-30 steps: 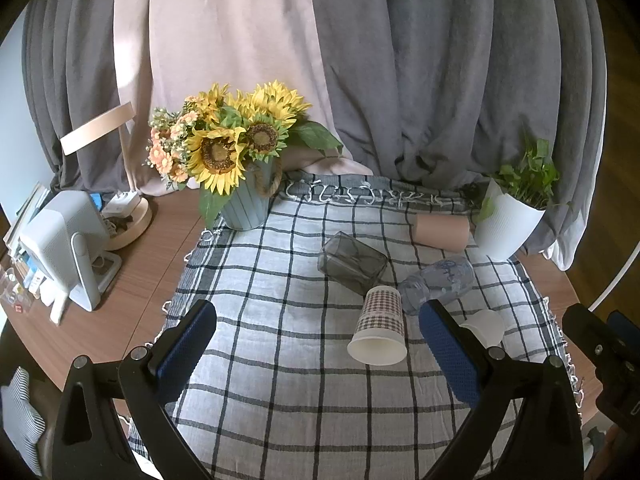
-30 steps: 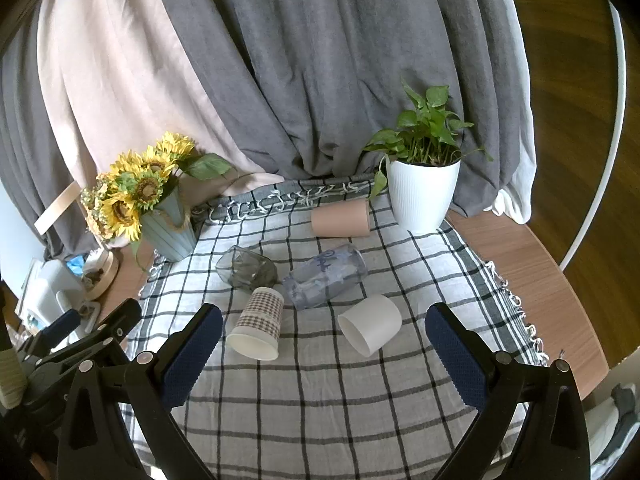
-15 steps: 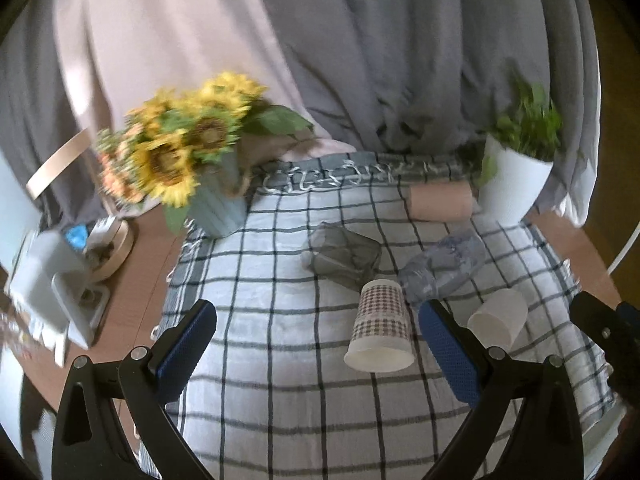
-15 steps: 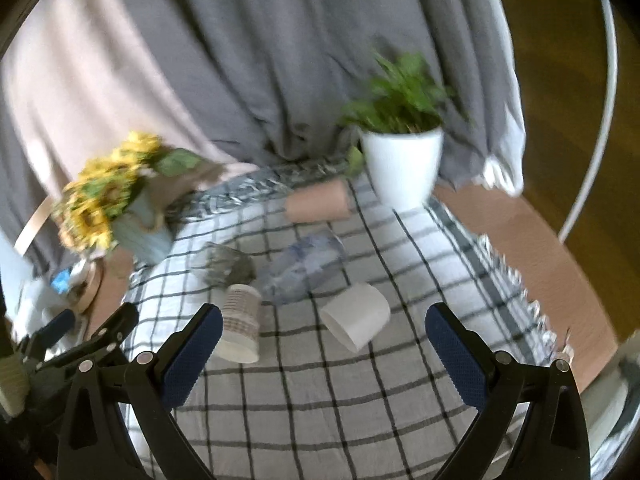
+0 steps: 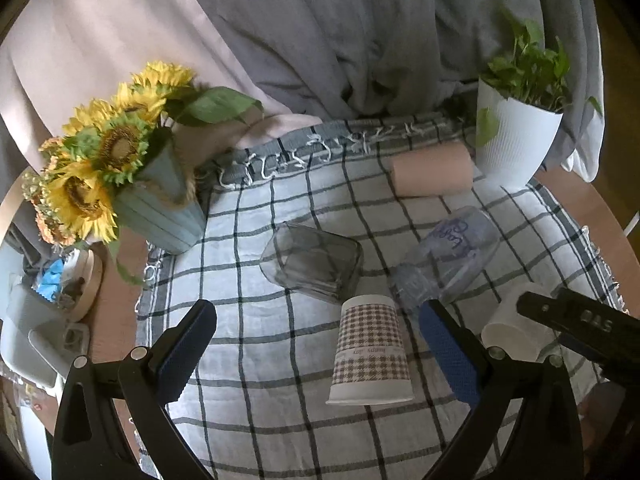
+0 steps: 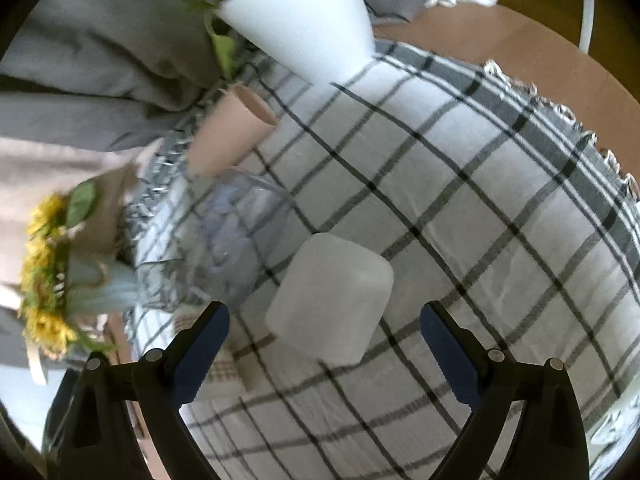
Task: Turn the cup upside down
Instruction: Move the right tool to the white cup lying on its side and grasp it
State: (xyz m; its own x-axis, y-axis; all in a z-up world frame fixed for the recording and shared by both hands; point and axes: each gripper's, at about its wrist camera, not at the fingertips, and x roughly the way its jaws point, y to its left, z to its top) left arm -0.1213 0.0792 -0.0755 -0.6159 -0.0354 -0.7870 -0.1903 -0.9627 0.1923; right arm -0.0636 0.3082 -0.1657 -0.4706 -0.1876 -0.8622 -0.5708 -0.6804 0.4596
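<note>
A white cup (image 6: 330,296) lies on its side on the checked cloth (image 6: 460,216), just ahead of my open right gripper (image 6: 324,354), between its finger lines. In the left wrist view the same cup (image 5: 510,326) is partly hidden by the right gripper's black body. My left gripper (image 5: 314,350) is open and empty above the cloth. A houndstooth paper cup (image 5: 370,350) lies on its side just inside its right finger. A grey glass (image 5: 312,264), a clear plastic cup (image 5: 448,258) and a pink cup (image 5: 432,170) also lie on their sides.
A sunflower vase (image 5: 160,208) stands at the cloth's left back corner. A white plant pot (image 5: 516,140) stands at the back right. Grey and pink curtains hang behind. A wooden table edge (image 6: 500,36) shows to the right of the cloth. Small desk items (image 5: 44,312) sit far left.
My right gripper has tilted and moved down close to the white cup, which now sits large between its fingers. My left gripper has moved closer over the cloth.
</note>
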